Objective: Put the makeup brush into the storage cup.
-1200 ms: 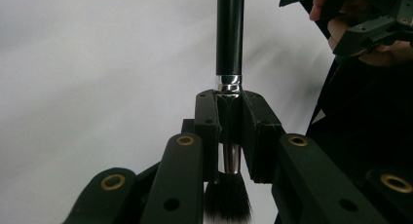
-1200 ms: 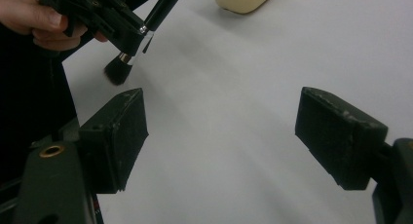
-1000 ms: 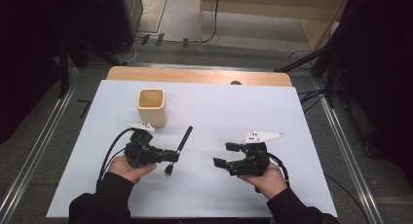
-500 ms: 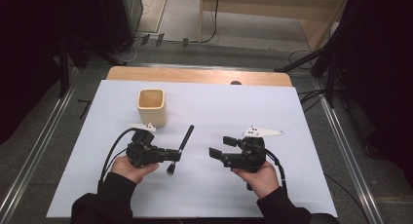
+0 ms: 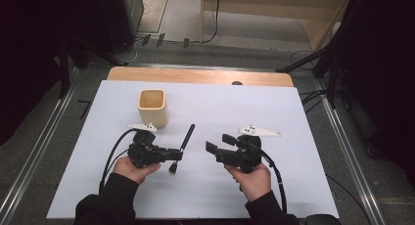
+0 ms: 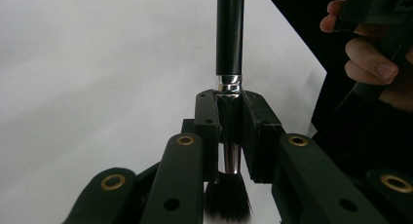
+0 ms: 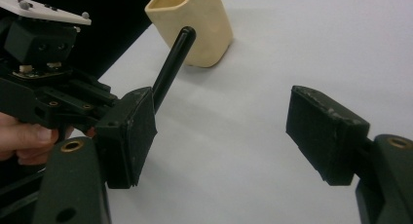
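My left gripper (image 5: 176, 155) is shut on a black-handled brush (image 5: 187, 136). Its pads clamp the silver ferrule (image 6: 229, 83), the handle points away toward the far side, and the dark bristles (image 6: 228, 199) hang on the near side. My right gripper (image 5: 219, 143) stands open a short way right of the brush, jaws pointing at it. Those jaws have just been closing a little, with nothing between them (image 7: 224, 131). A cream cup (image 5: 152, 107) stands upright behind the left gripper. In the right gripper view the cup (image 7: 195, 24) is beyond the brush handle (image 7: 171, 68).
A white sheet (image 5: 293, 117) covers the table, with a strip of bare wood (image 5: 195, 76) at the far edge. Metal rails (image 5: 34, 156) run along both sides on the floor. Cables and dark stands lie beyond the table.
My right gripper has moved left toward the brush and risen slightly. The left gripper and brush have stayed put.
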`<state>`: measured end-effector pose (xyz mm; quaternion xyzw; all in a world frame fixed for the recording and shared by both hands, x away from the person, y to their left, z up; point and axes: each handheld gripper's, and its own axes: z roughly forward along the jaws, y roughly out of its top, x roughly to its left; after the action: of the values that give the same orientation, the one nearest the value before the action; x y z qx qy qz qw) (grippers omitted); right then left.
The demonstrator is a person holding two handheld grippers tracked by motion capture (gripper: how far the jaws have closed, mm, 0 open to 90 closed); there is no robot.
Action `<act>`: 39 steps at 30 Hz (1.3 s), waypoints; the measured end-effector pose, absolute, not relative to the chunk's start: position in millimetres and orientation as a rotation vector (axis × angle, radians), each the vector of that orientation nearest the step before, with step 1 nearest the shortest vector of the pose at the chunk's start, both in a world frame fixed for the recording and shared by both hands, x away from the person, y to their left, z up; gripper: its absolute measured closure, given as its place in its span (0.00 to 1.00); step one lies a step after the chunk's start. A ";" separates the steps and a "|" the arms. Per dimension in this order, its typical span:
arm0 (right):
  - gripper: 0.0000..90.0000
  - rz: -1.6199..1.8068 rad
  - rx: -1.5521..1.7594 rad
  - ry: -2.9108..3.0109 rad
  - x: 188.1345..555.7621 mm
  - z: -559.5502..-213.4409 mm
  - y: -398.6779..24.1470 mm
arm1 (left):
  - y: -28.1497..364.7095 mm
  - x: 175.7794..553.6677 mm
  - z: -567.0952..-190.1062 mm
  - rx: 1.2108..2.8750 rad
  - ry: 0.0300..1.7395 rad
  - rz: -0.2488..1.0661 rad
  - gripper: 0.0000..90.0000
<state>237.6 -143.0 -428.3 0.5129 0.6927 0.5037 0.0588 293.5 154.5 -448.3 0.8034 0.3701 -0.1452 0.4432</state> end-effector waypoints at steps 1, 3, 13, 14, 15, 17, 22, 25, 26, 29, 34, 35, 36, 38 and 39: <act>0.31 1.506 1.556 2.088 236.5 -427.3 -139.8 | 154.4 293.6 -448.3 1.992 0.918 -0.359 0.88; 0.31 1.491 1.558 2.071 235.3 -425.7 -135.9 | 154.2 294.0 -448.7 1.984 0.919 -0.365 0.88; 0.34 1.535 1.632 2.004 235.4 -424.7 -120.6 | 147.9 292.0 -450.5 1.985 0.908 -0.385 0.88; 0.35 1.538 1.632 2.003 235.6 -425.1 -120.2 | 147.6 291.8 -450.6 1.985 0.907 -0.383 0.88; 0.35 1.543 1.638 2.005 236.0 -425.8 -119.4 | 147.5 292.0 -450.6 1.985 0.906 -0.385 0.88; 0.35 1.554 1.650 2.012 237.6 -426.6 -117.9 | 147.5 291.9 -450.4 1.980 0.908 -0.381 0.88; 0.39 1.597 1.664 2.014 241.8 -428.2 -115.3 | 147.2 292.1 -450.8 1.974 0.909 -0.387 0.88; 0.42 1.620 1.691 2.026 246.1 -430.2 -112.5 | 146.7 292.1 -451.1 1.974 0.907 -0.390 0.88; 0.42 1.620 1.691 2.026 246.1 -430.2 -112.5 | 146.2 291.7 -451.1 1.973 0.908 -0.388 0.88; 0.44 1.619 1.694 2.037 248.4 -431.7 -109.0 | 144.7 290.9 -450.9 1.975 0.902 -0.384 0.88; 0.47 1.615 1.714 2.059 252.8 -435.9 -103.8 | 142.5 289.7 -450.8 1.979 0.896 -0.385 0.88; 0.48 1.613 1.716 2.062 253.6 -436.6 -103.3 | 142.1 289.6 -451.0 1.977 0.896 -0.391 0.88; 0.48 1.617 1.723 2.064 254.1 -437.2 -102.7 | 141.7 289.4 -451.0 1.977 0.894 -0.389 0.88; 0.49 1.620 1.733 2.065 255.4 -438.3 -101.8 | 141.0 289.2 -451.0 1.975 0.893 -0.392 0.88; 0.49 1.622 1.734 2.065 255.9 -438.8 -101.5 | 140.8 289.0 -450.9 1.975 0.893 -0.390 0.88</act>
<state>255.9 -101.5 -438.8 0.5510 0.6561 0.5156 -0.0026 289.0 140.8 -450.9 0.7998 0.3615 -0.1578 0.4525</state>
